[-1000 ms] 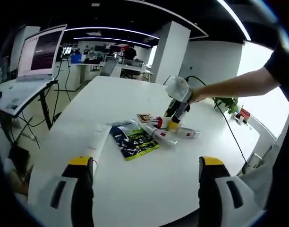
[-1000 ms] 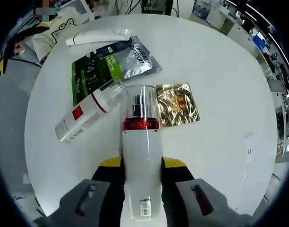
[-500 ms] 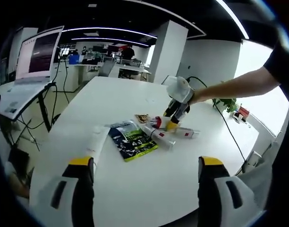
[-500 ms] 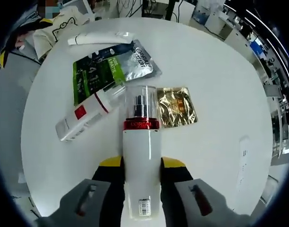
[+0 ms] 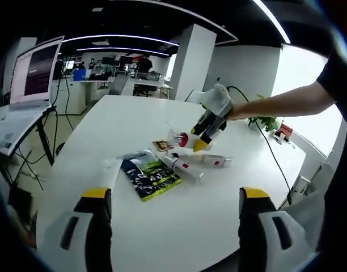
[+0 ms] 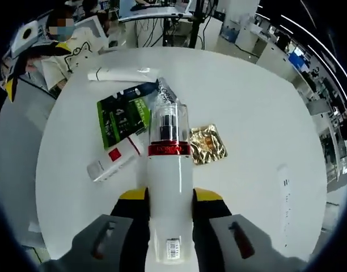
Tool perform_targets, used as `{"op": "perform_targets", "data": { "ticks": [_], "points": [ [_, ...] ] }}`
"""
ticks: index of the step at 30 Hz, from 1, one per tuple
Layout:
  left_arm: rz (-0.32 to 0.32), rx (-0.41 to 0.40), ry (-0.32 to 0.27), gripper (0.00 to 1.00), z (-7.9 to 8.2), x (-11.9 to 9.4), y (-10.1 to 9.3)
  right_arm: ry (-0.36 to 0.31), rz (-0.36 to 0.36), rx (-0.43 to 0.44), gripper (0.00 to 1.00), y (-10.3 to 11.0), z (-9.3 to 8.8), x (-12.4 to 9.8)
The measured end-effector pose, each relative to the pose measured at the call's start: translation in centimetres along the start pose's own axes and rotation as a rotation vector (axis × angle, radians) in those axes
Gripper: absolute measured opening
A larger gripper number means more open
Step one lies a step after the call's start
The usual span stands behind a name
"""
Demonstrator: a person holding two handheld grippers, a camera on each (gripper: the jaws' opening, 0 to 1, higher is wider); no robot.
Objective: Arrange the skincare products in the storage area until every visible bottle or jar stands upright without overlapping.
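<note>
The right hand-held gripper (image 6: 169, 207) clamps the pump bottle (image 6: 169, 187) above the worktop (image 6: 258, 113), its long axis along the jaws (cap pointing away); the left hand-held gripper (image 5: 176, 218) gapes wide, farther off.

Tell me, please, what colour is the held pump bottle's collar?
Red collar, clearest in the right gripper view.

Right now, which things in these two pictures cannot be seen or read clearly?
- Pump bottle: right gripper view, its base is cut off by the bottom edge between the right tool's jaws.
- Green sachet: the bottle's clear cap covers its corner; print too small.
- Gold sachet: left gripper view, too small.
</note>
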State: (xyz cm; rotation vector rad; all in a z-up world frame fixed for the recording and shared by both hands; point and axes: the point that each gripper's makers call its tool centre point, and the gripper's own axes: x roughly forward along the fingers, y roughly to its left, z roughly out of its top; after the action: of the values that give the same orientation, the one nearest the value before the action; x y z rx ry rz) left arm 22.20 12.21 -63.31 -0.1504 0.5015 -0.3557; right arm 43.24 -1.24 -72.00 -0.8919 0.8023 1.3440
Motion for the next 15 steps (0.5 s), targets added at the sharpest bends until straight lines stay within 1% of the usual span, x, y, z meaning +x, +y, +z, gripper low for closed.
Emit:
{"op": "perform_targets", "data": {
  "ticks": [3,4,5,7,8,9,10,11,13,14,15],
  "points": [
    [-0.006,0.014,0.003,0.88,0.2,0.1,-0.1,-0.045,0.000,0.030,0.27,-0.4,0.4,-0.9],
    [-0.009,0.019,0.001,0.88,0.3,0.1,-0.2,-0.077,0.008,0.073,0.27,-0.1,0.5,-1.1],
    [-0.011,0.022,-0.001,0.89,0.4,0.1,-0.3,-0.085,0.009,0.080,0.27,-0.1,0.6,-1.2],
    [-0.016,0.030,-0.006,0.90,0.7,0.1,-0.4,-0.140,0.031,0.120,0.27,0.2,1.1,-2.0],
    [-0.020,0.035,-0.009,0.90,0.9,0.1,-0.5,-0.180,0.050,0.163,0.27,1.0,1.7,-2.8],
    [-0.024,0.040,-0.012,0.90,0.9,0.1,-0.6,-0.206,0.068,0.189,0.27,1.3,2.0,-3.2],
    [-0.029,0.047,-0.014,0.91,1.0,0.1,-0.7,-0.234,0.082,0.206,0.27,1.7,2.2,-3.6],
    [-0.034,0.060,-0.014,0.93,1.3,0.0,-1.1,-0.276,0.104,0.241,0.27,2.1,2.6,-4.2],
    [-0.055,0.077,-0.016,0.93,1.4,0.0,-1.5,-0.328,0.136,0.279,0.27,2.7,3.2,-5.0],
    [-0.065,0.080,-0.014,0.93,1.4,0.0,-1.7,-0.361,0.155,0.305,0.27,3.6,3.7,-5.7],
    [-0.074,0.085,-0.012,0.93,1.5,0.0,-1.9,-0.391,0.174,0.327,0.27,4.0,3.9,-6.1]
  ]
}}
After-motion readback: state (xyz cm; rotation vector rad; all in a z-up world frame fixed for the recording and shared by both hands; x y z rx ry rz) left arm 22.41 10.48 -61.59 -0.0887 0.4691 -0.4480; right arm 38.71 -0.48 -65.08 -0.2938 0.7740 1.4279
